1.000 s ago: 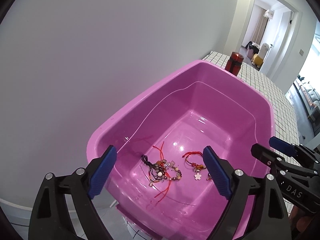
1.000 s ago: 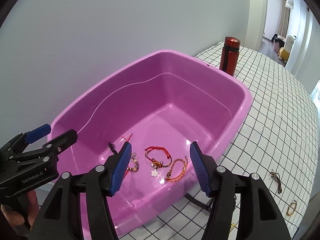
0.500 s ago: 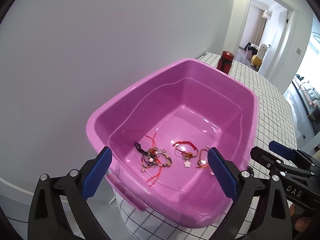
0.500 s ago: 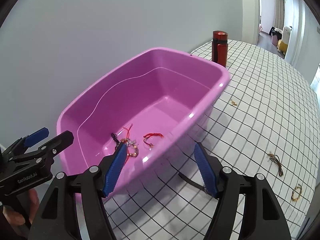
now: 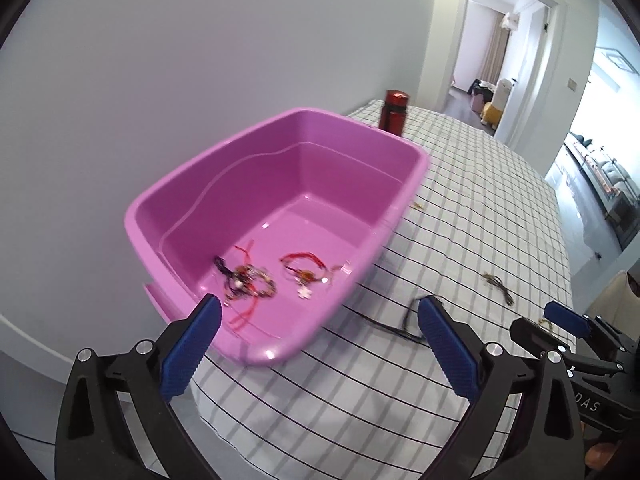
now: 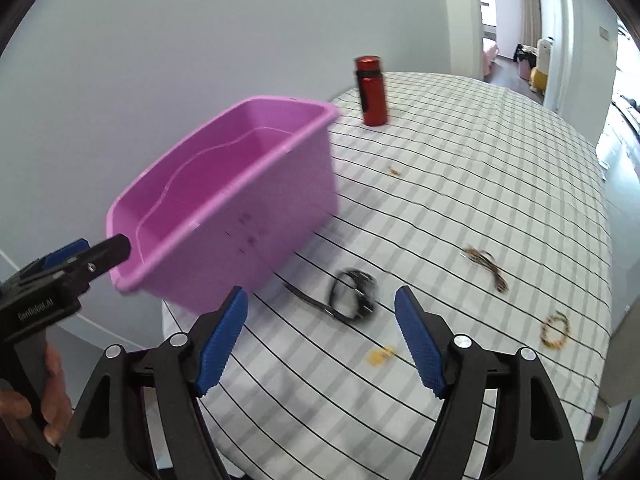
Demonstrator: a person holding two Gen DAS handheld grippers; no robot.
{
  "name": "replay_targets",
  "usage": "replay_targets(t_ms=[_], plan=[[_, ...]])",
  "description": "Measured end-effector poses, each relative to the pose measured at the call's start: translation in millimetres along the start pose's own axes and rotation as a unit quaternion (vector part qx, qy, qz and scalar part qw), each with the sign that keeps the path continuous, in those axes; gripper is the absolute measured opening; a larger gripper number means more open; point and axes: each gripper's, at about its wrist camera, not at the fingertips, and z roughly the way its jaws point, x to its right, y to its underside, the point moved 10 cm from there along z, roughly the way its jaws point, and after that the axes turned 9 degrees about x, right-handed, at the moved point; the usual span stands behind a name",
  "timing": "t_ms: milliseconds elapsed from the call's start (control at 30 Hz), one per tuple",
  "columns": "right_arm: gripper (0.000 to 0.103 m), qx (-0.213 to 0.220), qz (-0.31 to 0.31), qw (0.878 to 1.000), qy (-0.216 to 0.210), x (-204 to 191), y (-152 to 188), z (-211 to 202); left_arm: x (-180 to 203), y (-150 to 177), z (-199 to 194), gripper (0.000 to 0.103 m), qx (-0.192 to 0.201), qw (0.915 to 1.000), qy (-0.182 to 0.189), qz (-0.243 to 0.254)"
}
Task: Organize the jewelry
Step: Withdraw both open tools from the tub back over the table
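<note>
Grippers, left (image 5: 318, 318) and right (image 6: 320, 310), both released, have pulled back from the tub (image 5: 404, 200) holding several bracelets (image 5: 302, 270); watch (image 6: 354, 294) on the surface looks like right's next pick.

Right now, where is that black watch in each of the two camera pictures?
Left wrist view: black watch low, right of centre, beside the pink tub, partly hidden by a fingertip.
Right wrist view: black watch centre, on the cloth.
Shared landmark: red bottle behind the tub.
</note>
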Motion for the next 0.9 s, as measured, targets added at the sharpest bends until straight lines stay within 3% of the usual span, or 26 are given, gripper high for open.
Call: replay_targets(t_ms=[500,900], plan=[[0.073,-0.019,0.028,0.999,0.022,131.6,75.3,-61.0,104.3,81.1,-14.3,0.097,-0.03,0.9995,-0.004,0.001],[0.073,-0.012,0.042,0.998,0.048,200.4,104.6,-62.2,137.3,129.8,11.1,0.097,-0.044,0.9985,-0.031,0.008]])
